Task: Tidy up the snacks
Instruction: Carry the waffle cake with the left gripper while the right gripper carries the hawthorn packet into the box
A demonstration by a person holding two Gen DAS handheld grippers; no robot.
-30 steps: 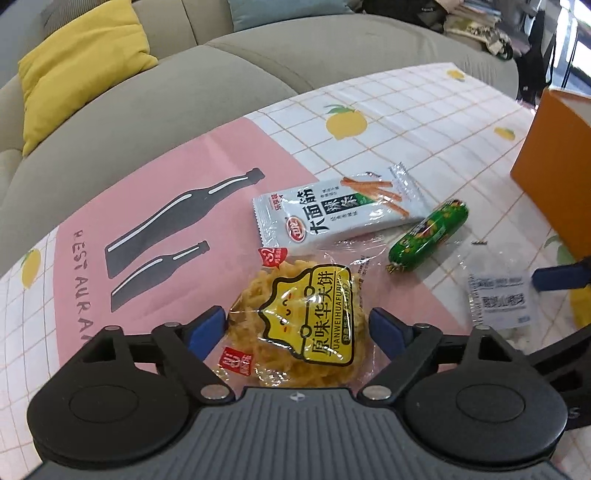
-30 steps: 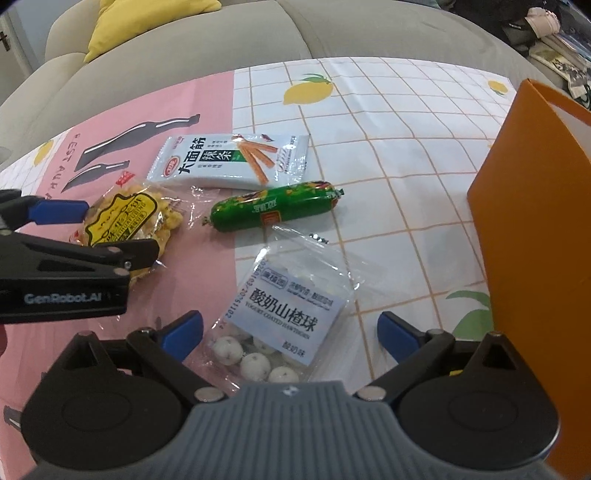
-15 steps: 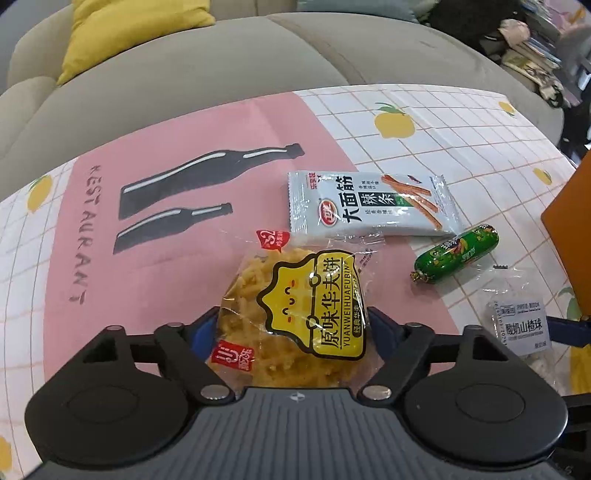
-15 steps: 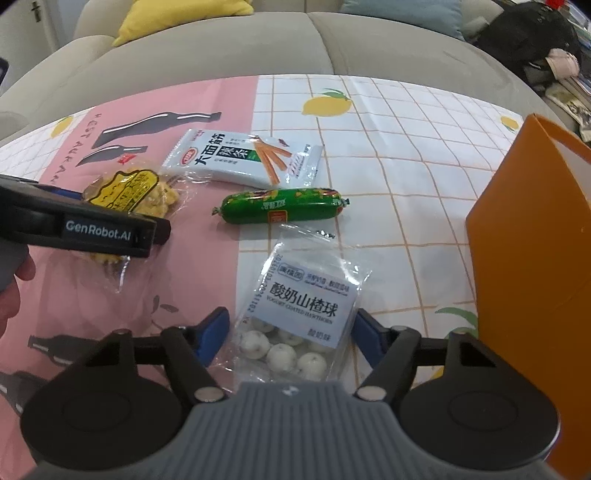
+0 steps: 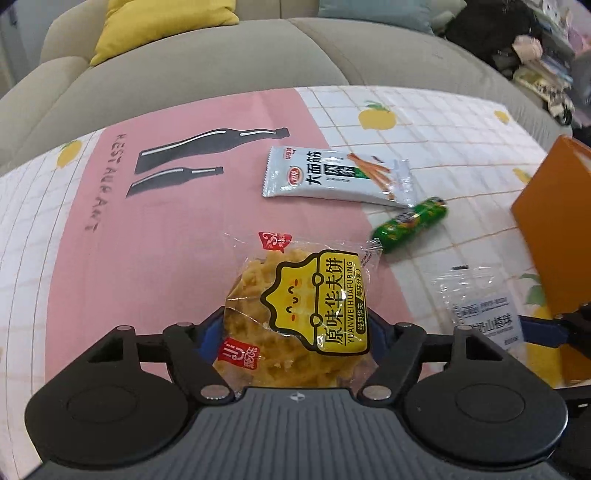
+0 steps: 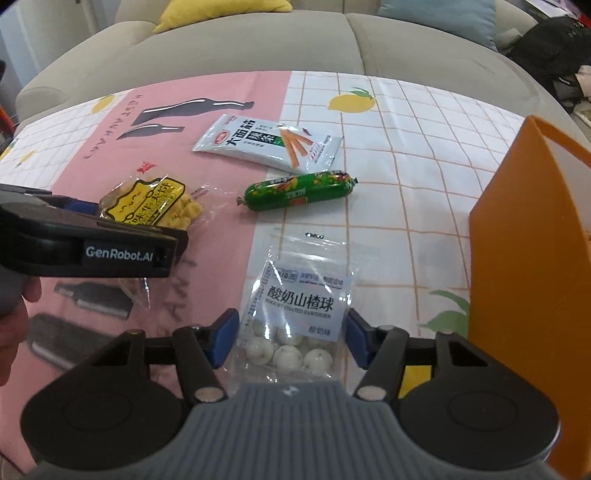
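A round waffle cake in a clear wrapper with a yellow label point(image 5: 295, 314) sits between the blue pads of my left gripper point(image 5: 291, 328). The jaws are closing and the pads press its sides. In the right wrist view the same waffle pack point(image 6: 147, 201) hangs in that gripper just above the cloth. My right gripper point(image 6: 291, 341) is closing too, its pads against both edges of a clear bag of white hawthorn balls point(image 6: 299, 306). A green sausage point(image 6: 299, 190) and a white spicy-strip packet point(image 6: 266, 142) lie farther back on the tablecloth.
An orange box point(image 6: 528, 258) stands tall at the right, close to the right gripper. The pink and white checked tablecloth point(image 5: 147, 258) covers the table. Behind it is a grey sofa point(image 5: 221, 59) with a yellow cushion point(image 5: 159, 26). A hand point(image 6: 14, 325) shows at the left edge.
Both grippers' jaws have drawn in from wide open onto their packs. The left wrist has rolled and shifted with the waffle pack; the bag has narrowed slightly between the right pads.
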